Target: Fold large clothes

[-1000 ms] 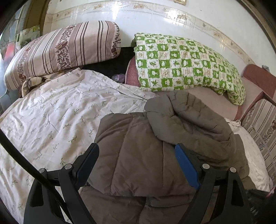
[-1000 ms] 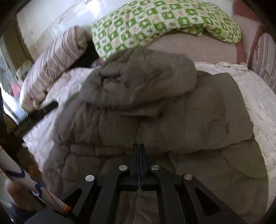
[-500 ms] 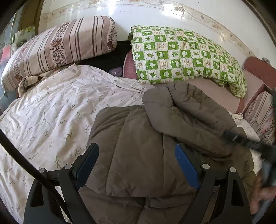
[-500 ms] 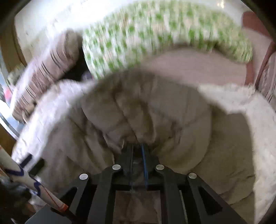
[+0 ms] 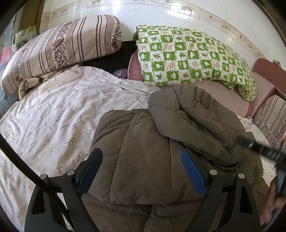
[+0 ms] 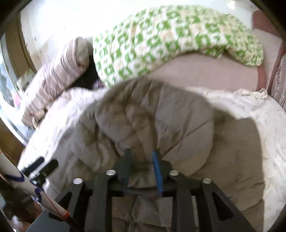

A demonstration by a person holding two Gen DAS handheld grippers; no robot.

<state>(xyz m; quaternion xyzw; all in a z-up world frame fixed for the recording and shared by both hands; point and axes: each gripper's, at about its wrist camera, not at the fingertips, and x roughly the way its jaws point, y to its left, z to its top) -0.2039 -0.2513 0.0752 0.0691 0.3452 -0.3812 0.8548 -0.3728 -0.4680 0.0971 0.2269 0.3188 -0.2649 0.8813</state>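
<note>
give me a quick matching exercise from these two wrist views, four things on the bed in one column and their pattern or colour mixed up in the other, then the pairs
Things:
1. padded jacket
2. pillow
3. folded quilt
4. bedsheet

Looks:
A. green and white checks
B. plain grey-brown, quilted
C. white with small leaf sprigs
D. pale with brown stripes and floral bands

Pairs: 1-B, 2-D, 3-A, 4-C

Jacket (image 5: 143, 160) lies on bedsheet (image 5: 53, 116); pillow (image 5: 62, 48) behind-left, quilt (image 5: 193, 58) behind-right, both vs wall (image 5: 160, 16).
</note>
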